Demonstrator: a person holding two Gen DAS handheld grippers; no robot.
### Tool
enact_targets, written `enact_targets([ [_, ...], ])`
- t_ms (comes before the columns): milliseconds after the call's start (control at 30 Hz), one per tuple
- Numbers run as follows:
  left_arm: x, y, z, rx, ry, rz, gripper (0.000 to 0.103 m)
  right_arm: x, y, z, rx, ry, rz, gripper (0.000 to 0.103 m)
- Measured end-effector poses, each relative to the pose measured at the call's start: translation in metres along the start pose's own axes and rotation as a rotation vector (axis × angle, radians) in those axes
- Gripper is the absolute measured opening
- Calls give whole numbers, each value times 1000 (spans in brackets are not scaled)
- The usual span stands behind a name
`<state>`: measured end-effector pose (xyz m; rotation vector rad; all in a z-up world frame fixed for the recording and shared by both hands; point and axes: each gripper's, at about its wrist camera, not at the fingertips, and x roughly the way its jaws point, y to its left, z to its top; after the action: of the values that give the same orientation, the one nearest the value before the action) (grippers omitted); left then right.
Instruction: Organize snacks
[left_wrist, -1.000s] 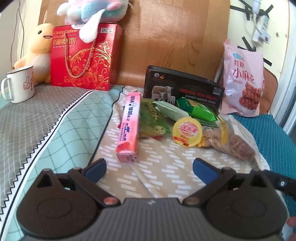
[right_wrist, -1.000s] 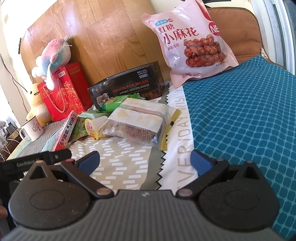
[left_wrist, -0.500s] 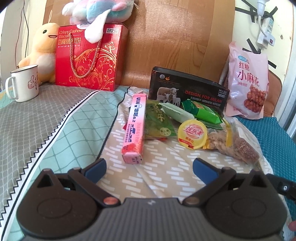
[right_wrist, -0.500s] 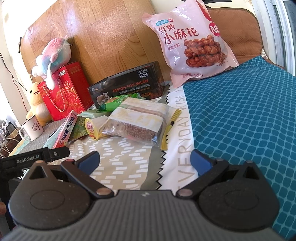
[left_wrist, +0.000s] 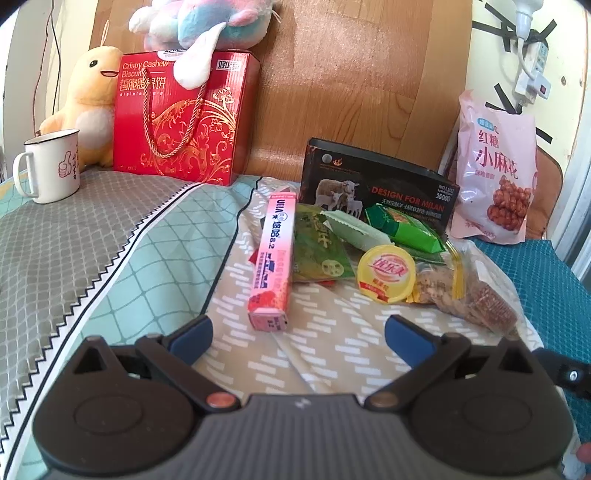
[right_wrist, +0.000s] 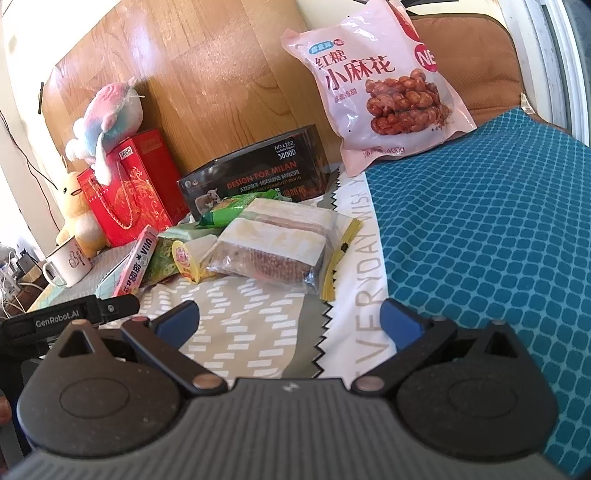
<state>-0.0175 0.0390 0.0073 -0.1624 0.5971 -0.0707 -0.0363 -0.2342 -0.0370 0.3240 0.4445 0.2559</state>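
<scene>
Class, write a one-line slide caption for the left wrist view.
Open left gripper hovers empty before a pink carton, yellow jelly cup and green snack packets on the bed.

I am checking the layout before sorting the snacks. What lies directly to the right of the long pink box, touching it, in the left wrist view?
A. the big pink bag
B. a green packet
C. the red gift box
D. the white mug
B: the green packet lies against the right side of the pink box; the other three things stand far from it.
</scene>
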Motion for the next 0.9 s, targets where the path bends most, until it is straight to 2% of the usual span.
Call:
enact_targets([
  [100, -2, 0, 0, 4, -8, -17, 102, 1, 1, 1, 2, 4, 1, 103],
  [200, -4, 2, 1, 3, -12, -62, 96, 8, 2, 6, -35, 32, 9, 103],
  [367, -8, 6, 1, -9, -22, -130, 89, 39, 12, 20, -268, 123, -12, 103],
  [433, -8, 7, 1, -13, -22, -145, 88, 53, 15, 24, -321, 164, -29, 103],
  [567, -9, 12, 1, -34, -26, -179, 87, 62, 23, 27, -395, 143, -31, 102],
  [633, -10, 14, 1, -46, -30, -201, 87, 66, 24, 26, -418, 155, -45, 69],
  [700, -11, 17, 1, -60, -33, -224, 87, 63, 23, 27, -411, 150, -38, 58],
  [733, -11, 18, 1, -68, -33, -233, 87, 58, 22, 28, -390, 155, -21, 49],
  [800, -11, 21, 2, -83, -35, -249, 87, 45, 20, 31, -324, 167, 48, 42],
  [900, -15, 28, 1, -116, -45, -296, 87, 25, 8, 40, -87, 248, 266, 37],
])
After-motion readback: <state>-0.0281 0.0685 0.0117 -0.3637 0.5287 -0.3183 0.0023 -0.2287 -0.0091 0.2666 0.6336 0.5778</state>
